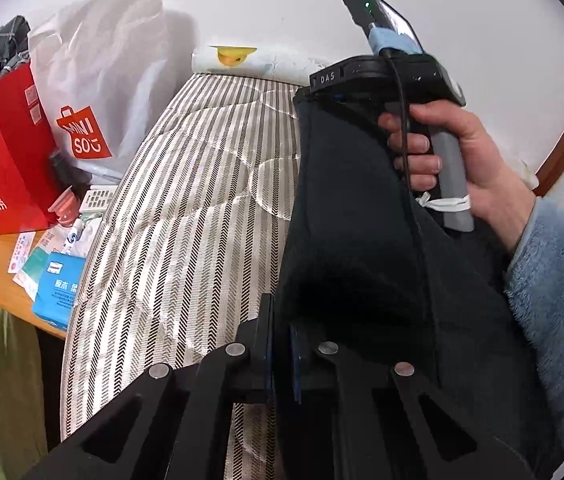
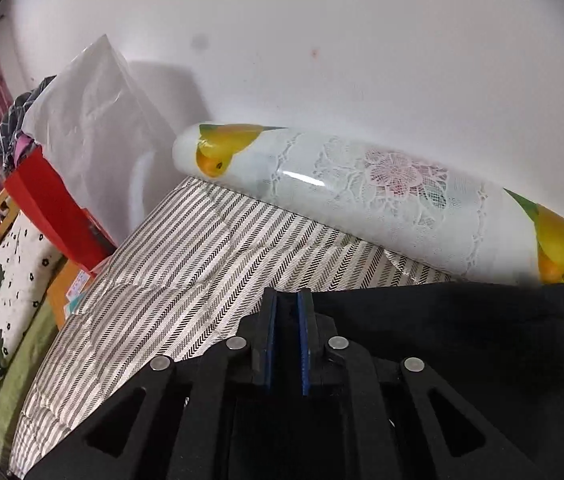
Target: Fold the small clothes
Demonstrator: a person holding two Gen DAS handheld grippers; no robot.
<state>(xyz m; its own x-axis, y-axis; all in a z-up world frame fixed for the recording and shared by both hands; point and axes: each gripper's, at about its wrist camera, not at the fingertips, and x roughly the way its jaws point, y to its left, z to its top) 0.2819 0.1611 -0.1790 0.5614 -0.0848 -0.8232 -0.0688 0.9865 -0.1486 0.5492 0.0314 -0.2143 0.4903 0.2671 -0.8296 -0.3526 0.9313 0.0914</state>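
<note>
Across the striped mattress (image 1: 186,208) of the bed, a dark garment (image 1: 362,248) is hanging lifted between the two claws, with its lower part draping past the left wrist camera and its edge lying over the mattress in the right wrist view (image 2: 462,328). Behind it, a long bolster pillow (image 2: 362,188) printed with yellow birds and lace flowers is lying against the white wall. Beside the bed, a white plastic bag (image 1: 98,80) is showing the orange word "MINISO", and a red paper bag (image 1: 6,152) is carrying a round white logo with Chinese characters too blurred to read. The person's right hand (image 1: 462,160), in a fluffy blue sleeve, is gripping the handle of the right claw (image 2: 287,312), whose body is reading "DAS" in the left wrist view; its blue pads are standing narrow with dark cloth pinched between them. The left claw (image 1: 282,336) is likewise nearly closed, clamping an edge of the garment. On the wooden counter (image 1: 6,292), a blue tissue pack (image 1: 58,292) with Chinese print is lying among small cards.
</note>
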